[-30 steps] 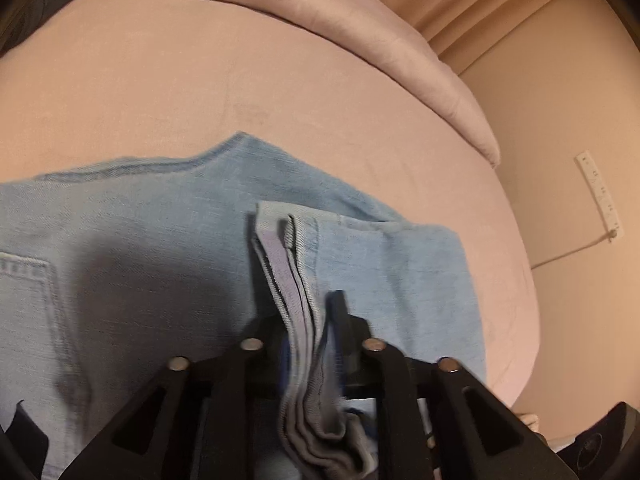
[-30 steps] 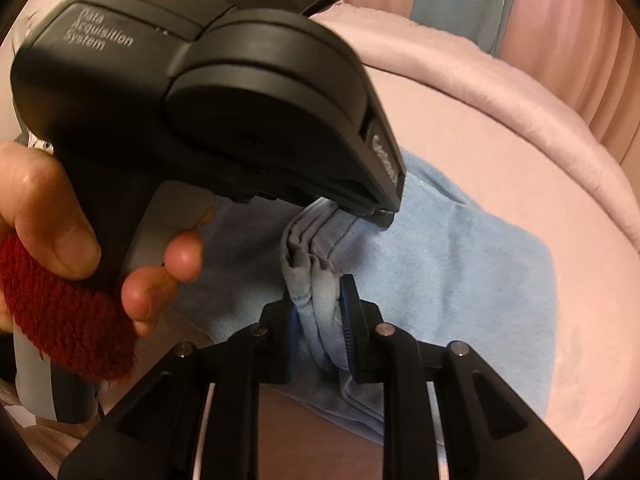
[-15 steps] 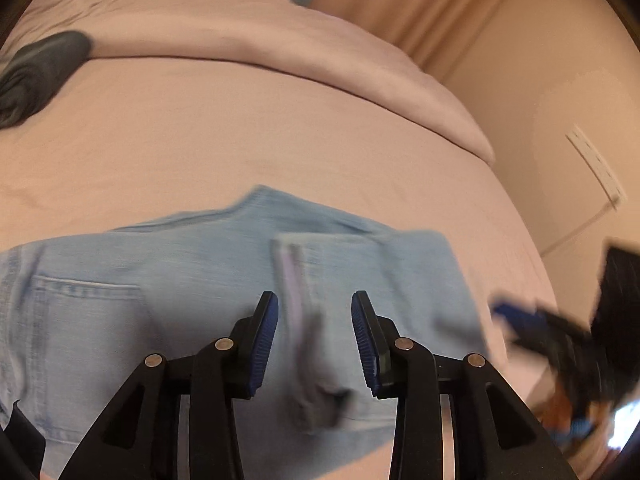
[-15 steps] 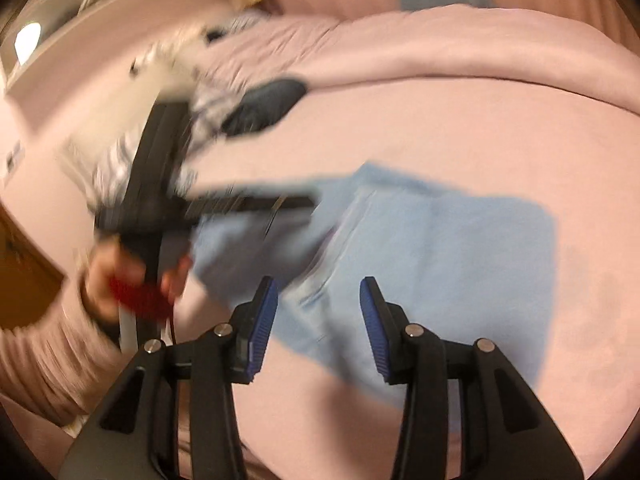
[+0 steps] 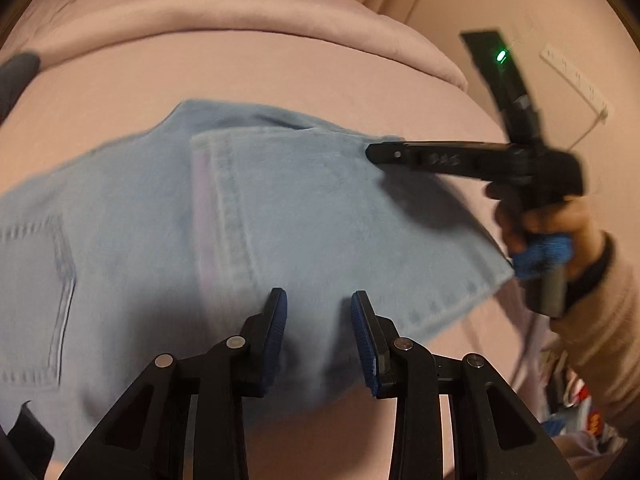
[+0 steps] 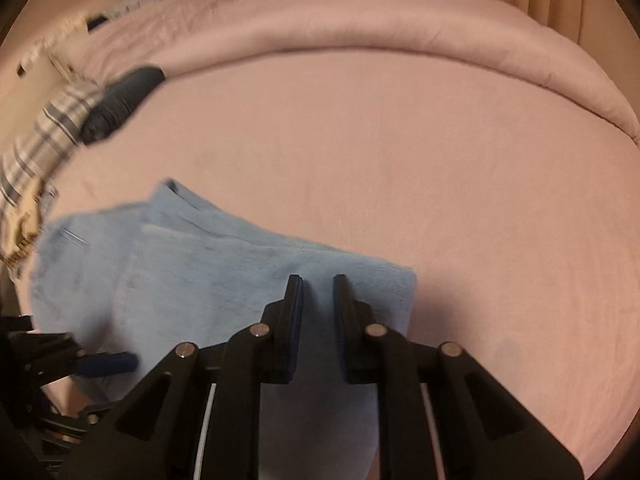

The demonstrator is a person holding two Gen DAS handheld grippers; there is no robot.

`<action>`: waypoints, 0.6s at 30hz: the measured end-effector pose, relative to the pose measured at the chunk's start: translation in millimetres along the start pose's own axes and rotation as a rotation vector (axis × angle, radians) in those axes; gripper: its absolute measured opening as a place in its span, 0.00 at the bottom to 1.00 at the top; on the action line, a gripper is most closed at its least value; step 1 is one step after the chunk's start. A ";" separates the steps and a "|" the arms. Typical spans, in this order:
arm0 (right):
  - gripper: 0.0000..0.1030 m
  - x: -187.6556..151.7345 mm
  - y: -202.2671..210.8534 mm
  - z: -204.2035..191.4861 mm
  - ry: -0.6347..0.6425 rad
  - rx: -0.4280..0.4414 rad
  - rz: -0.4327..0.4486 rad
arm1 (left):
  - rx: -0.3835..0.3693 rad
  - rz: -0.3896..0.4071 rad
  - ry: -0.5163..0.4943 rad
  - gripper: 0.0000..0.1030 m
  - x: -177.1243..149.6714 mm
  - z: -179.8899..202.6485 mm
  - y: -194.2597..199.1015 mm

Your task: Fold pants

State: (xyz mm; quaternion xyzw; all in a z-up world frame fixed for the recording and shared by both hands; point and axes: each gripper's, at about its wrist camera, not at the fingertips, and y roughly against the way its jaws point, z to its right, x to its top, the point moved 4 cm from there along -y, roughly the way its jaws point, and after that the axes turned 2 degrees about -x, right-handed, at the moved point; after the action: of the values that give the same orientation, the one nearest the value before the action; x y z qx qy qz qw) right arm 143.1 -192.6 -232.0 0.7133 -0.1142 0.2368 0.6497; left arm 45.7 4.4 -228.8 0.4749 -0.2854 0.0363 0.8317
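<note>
Lying folded on a pink bed (image 6: pixel 400 152), light-blue jeans (image 5: pixel 280 208) await another fold. Left gripper (image 5: pixel 318 336) hovers over them, apart and empty; right gripper (image 6: pixel 318 312) is closing over the cloth's right edge, not yet pinching.

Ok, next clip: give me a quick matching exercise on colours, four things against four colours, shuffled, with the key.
Things:
1. folded jeans
2. bed sheet
3. left gripper pads
4. shirt at the bed's edge

Colours:
A. pink
B. plaid, white and dark stripes
C. light blue denim
D. dark blue

Pairs: 1-C, 2-A, 3-D, 4-B
</note>
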 end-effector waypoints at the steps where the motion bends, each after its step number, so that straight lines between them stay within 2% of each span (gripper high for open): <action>1: 0.13 -2.0 -11.0 -1.8 0.021 -0.012 -0.005 | -0.014 0.008 0.006 0.34 -2.4 -2.4 3.8; 3: 0.13 1.7 -17.1 -6.8 0.048 -0.030 0.011 | -0.031 0.016 0.021 0.33 -6.2 -7.8 10.0; 7: 0.14 4.4 -10.1 0.3 0.014 -0.027 -0.031 | -0.059 0.046 0.067 0.33 -10.7 -12.8 27.4; 8: 0.20 1.5 0.3 4.0 -0.009 -0.018 -0.027 | -0.068 0.058 0.083 0.33 -13.0 -14.1 29.2; 10: 0.22 9.0 17.8 -13.7 -0.003 0.066 0.032 | -0.056 0.067 0.114 0.33 -19.5 -21.6 35.6; 11: 0.27 9.0 23.7 -23.7 0.008 0.115 0.040 | -0.056 0.063 0.123 0.33 -22.6 -24.1 35.1; 13: 0.32 6.4 22.8 -45.6 0.028 0.201 -0.006 | -0.069 0.062 0.132 0.33 -28.3 -21.2 32.0; 15: 0.32 4.0 12.7 -69.8 0.033 0.281 -0.064 | -0.076 0.073 0.136 0.33 -33.7 -21.3 33.9; 18: 0.32 4.4 -5.9 -99.4 0.042 0.286 -0.121 | -0.094 0.080 0.147 0.33 -40.4 -28.5 41.6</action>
State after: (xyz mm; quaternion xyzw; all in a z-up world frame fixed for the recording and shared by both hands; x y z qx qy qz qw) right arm 130.8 -93.6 -230.7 0.7990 -0.0227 0.2259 0.5569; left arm 10.8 58.7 -228.3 0.4197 -0.2437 0.0911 0.8696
